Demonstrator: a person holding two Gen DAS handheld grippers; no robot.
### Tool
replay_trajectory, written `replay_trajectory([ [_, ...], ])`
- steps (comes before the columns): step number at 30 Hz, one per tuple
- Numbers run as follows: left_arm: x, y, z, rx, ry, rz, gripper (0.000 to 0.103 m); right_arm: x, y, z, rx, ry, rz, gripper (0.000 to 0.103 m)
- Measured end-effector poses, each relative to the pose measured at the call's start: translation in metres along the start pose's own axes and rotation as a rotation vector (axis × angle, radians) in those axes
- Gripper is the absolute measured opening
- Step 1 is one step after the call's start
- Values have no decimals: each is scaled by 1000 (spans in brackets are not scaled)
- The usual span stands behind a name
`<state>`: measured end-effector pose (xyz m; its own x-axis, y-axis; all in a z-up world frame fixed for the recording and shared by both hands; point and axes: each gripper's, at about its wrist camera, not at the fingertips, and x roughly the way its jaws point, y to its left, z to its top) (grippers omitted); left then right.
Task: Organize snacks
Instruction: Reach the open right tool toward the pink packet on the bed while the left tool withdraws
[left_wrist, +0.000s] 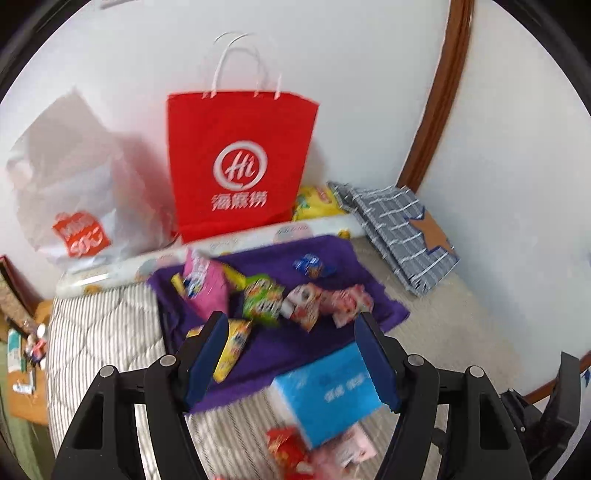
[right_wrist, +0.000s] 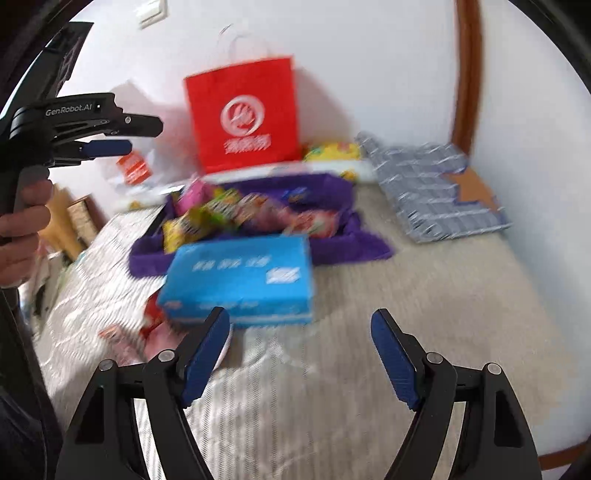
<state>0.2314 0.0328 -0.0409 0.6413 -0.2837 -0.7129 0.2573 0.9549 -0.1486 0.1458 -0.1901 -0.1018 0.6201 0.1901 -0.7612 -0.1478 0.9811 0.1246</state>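
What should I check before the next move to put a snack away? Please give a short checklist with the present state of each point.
1. Left gripper open and empty: ok, its jaws stand wide apart with nothing between them.
2. Right gripper open and empty: ok, also wide apart.
3. Snack packets in view: ok, they lie in a loose pile on the purple cloth.
4. Blue box out of the way: not ok, it lies in front of the pile, between the grippers and the snacks.
5. Red paper bag upright: ok, it stands against the wall; whether its mouth is open, cannot tell.
6. Sharp view for aiming: not ok, both pictures are blurred.
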Motion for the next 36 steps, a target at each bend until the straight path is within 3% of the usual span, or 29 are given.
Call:
replay_trajectory([
  [7,-7,34,-39,-59,39,87,69,31,26,-14,-16,55,73,63],
  [12,-21,59,-67,-113,30,148,69,54,40,-21,-50,103,80,52],
  [19,-31,77,-93,-129,50,187,69,74,57,-27,-66,137,137,51],
  [27,-32,82,-115,-152,82,174,69,78,58,-31,-22,140,162,51],
  [35,-33,73,-128,-143,94,175,69,78,58,-32,-40,156,265,51],
  [36,-33,72,-129,-145,95,175,69,80,58,-32,-37,160,275,46],
])
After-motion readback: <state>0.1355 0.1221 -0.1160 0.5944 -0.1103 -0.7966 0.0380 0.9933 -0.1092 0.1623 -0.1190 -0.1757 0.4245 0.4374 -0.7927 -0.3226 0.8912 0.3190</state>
